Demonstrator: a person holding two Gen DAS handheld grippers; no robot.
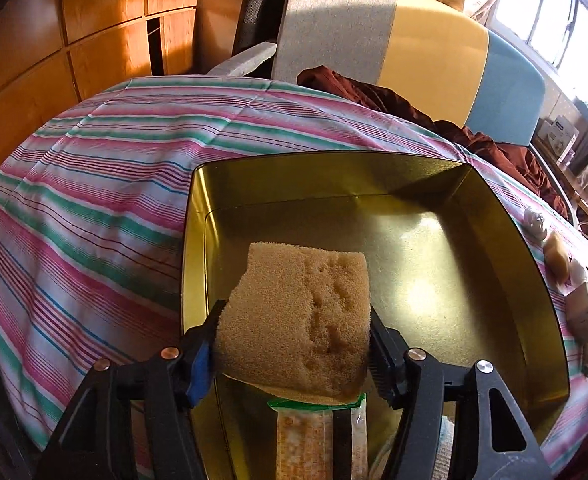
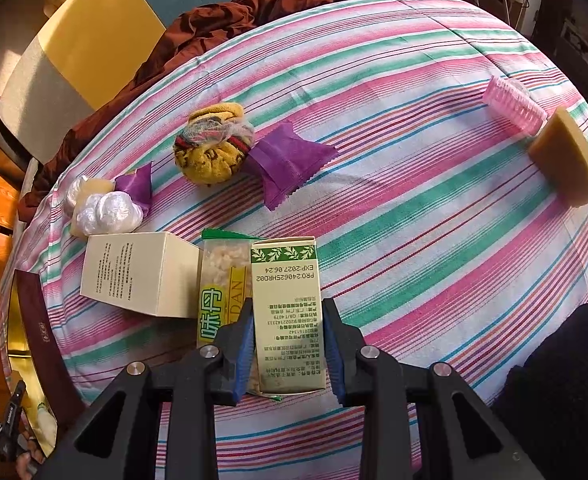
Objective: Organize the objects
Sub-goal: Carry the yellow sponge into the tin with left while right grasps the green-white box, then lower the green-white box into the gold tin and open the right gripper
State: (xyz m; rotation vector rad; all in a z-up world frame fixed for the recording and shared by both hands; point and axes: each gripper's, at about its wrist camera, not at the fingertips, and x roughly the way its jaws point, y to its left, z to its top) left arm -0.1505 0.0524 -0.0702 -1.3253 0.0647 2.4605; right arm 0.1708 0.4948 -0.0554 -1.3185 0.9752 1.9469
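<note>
Left wrist view first, biggest stuff down: a striped tablecloth (image 1: 93, 184) in pink, green and white covers the whole table, soft cotton with creases. On it sits a shiny gold metal tin (image 1: 506, 240), rectangular with rounded corners, open side up, filling the frame from 12 to 4 o'clock. The left gripper (image 1: 294, 344) has its jaws squeezed onto a tan sponge (image 1: 294, 320), a porous block with pits on its face, long axis running away from the camera toward 12, hanging over the near part of the tin. Under it at 6 o'clock a clear snack packet (image 1: 318, 440) with a green top edge peeks out.

Right wrist view: same tablecloth (image 2: 414, 200). The right gripper (image 2: 287, 344) is clamped on a green-and-cream carton (image 2: 285, 312), matte cardboard with printed text upside down to the camera, long axis pointing to 12, flap end away. Just beside it at 9 o'clock lies a snack bag (image 2: 221, 280) with yellow-green lettering, then a plain cream box (image 2: 141, 276) lying tilted. At 11 o'clock is a rolled yellow sock bundle (image 2: 211, 148), knit and roundish, touching a crinkly purple sachet (image 2: 289, 160). Over at 2 o'clock a ribbed pink roller (image 2: 514, 104) lies just beside a tan wedge of sponge (image 2: 566, 160). At 10 o'clock there's a wad of clear plastic wrap (image 2: 105, 212).
</note>
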